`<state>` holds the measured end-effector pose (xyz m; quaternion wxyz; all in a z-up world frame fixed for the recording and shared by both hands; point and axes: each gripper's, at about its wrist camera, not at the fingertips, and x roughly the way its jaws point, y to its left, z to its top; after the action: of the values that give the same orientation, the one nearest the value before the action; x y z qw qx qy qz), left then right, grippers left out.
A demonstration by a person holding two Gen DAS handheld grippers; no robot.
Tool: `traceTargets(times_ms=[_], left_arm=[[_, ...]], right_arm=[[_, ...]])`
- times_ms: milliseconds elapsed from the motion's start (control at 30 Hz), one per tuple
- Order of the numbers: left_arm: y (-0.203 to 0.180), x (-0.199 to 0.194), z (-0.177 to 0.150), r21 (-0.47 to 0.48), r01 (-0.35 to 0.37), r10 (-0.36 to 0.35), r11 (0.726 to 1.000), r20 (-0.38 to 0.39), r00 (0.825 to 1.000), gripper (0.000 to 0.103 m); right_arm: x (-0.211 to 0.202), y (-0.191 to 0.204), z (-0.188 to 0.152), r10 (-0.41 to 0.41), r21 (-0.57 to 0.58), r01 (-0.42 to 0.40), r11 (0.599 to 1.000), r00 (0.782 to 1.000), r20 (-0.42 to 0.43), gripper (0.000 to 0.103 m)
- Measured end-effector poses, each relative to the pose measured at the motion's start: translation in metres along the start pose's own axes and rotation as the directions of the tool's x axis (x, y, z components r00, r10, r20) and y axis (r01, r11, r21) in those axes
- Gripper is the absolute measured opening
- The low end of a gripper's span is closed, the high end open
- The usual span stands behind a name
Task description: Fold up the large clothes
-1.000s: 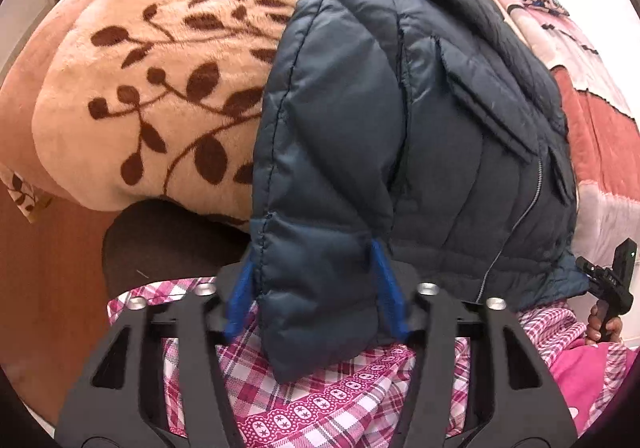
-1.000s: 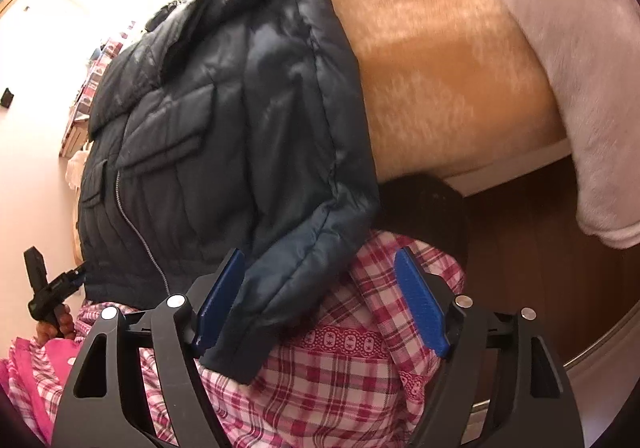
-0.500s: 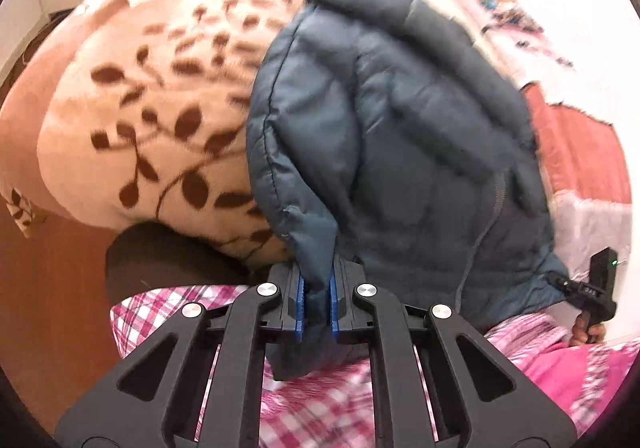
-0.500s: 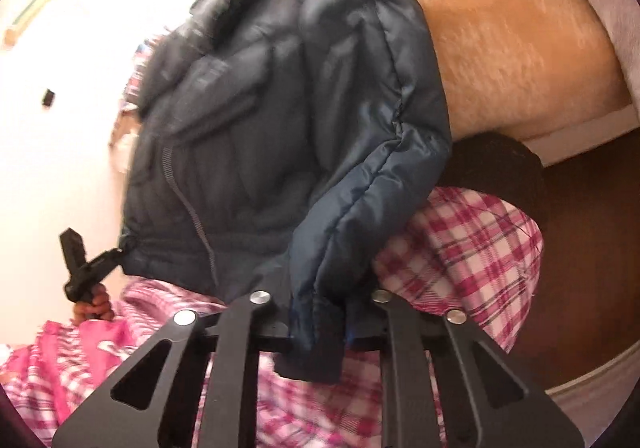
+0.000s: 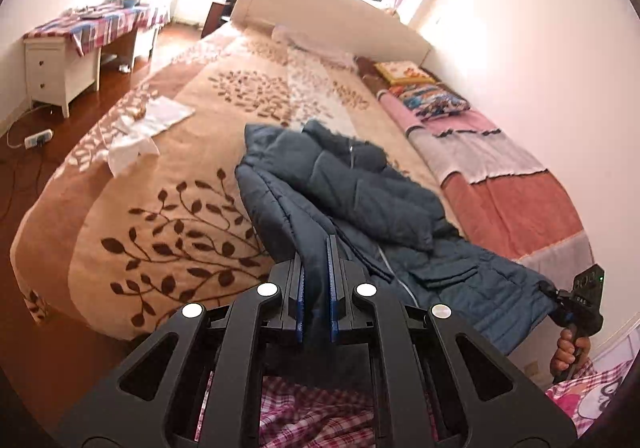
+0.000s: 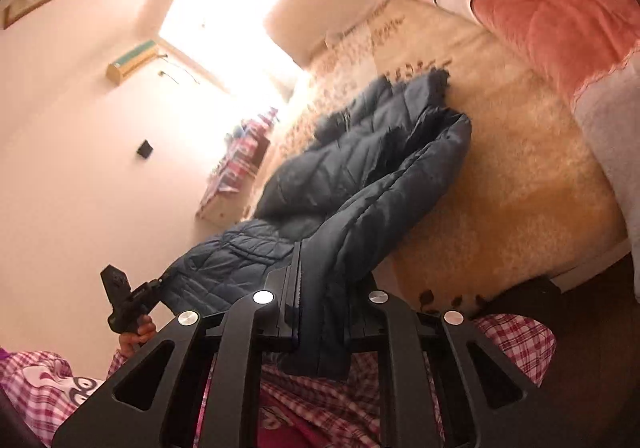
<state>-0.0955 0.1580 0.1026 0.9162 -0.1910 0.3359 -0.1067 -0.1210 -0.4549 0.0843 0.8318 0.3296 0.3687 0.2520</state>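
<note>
The dark blue padded jacket lay across the near end of the bed, on the tan leaf-patterned blanket, its collar end toward the headboard and its lower part lifted off the foot edge of the bed. The left gripper was clamped on 1 sleeve cuff, the blue pads pressed flat against the fabric with the cuff hanging down behind them over the person's pink plaid clothing. The right gripper was clamped on the other sleeve cuff, and the sleeve ran up from its jaws to the shoulder of the jacket on the blanket. In the left wrist view the right gripper showed at the right, held in a hand, biting the jacket's corner beyond the foot edge of the bed. In the right wrist view the left gripper showed at the lower left in the other hand, touching the jacket's hem there. A pink and grey striped cover lay along the right edge of the bed, with 2 patterned cushions near the headboard corner. A white cloth lay by the left edge. A white side table stood on the floor left of the bed
</note>
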Motion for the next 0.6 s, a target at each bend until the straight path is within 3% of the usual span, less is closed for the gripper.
traceTargets(times_ms=[333,600], left_arm=[[0.013,-0.018,-0.023,-0.053,-0.02,0.017,0.998,-0.043,0.999,0.009],[0.001,0.004,0.028,-0.045,0.014,-0.014,0.999,0.0,1.0,0.009]], right_arm=[[-0.012,-0.018,-0.011,0.0,0.072,0.0,0.997,1.0,0.004,0.015],[0.01,-0.01,0.036,0.015,0.056,-0.017,0.998,0.999,0.041,0.015]])
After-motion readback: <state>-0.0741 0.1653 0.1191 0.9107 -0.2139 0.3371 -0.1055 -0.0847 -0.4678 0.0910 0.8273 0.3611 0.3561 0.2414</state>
